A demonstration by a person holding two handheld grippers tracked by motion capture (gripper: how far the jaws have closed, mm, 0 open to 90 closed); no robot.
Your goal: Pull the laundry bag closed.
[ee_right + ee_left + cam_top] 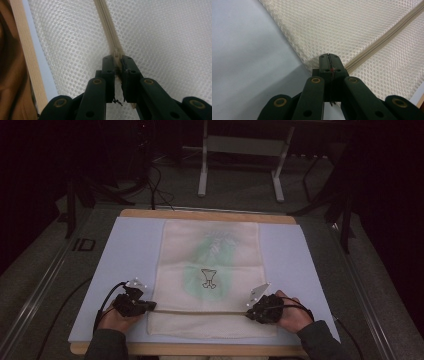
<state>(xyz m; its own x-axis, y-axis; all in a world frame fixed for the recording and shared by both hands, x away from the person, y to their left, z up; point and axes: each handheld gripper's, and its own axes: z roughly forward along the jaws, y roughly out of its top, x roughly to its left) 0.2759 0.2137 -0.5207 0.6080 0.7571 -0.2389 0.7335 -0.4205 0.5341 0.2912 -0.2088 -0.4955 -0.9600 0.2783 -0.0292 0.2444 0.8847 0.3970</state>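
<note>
- Left gripper (148, 306) is sitting clenched at the near left edge of the mesh bag (210, 270); in the left gripper view its jaws are pressed together on the bag's edge fabric (312, 45), right beside the zipper's end.
- Right gripper (248, 312) is clamping down on the zipper pull (116, 53); in the right gripper view the pull is sticking up between the jaws w/ the zipper (106, 25) running straight away from them.
- Zipper (200, 311) is stretching across the bag's near end btwn the two grippers, left to right.
- Bag is lying flat, lengthwise, in the middle of the pale blue mat (130, 250); something green w/ a small printed figure is showing through the mesh around its centre.
- Mat is resting on a wooden board (200, 214), whose edge is peeking out at the far and near sides.
- Person's hands (295, 315) are gripping both tools from the near side, sleeves coming in at the bottom.
- Cables are trailing from each gripper off the mat.
</note>
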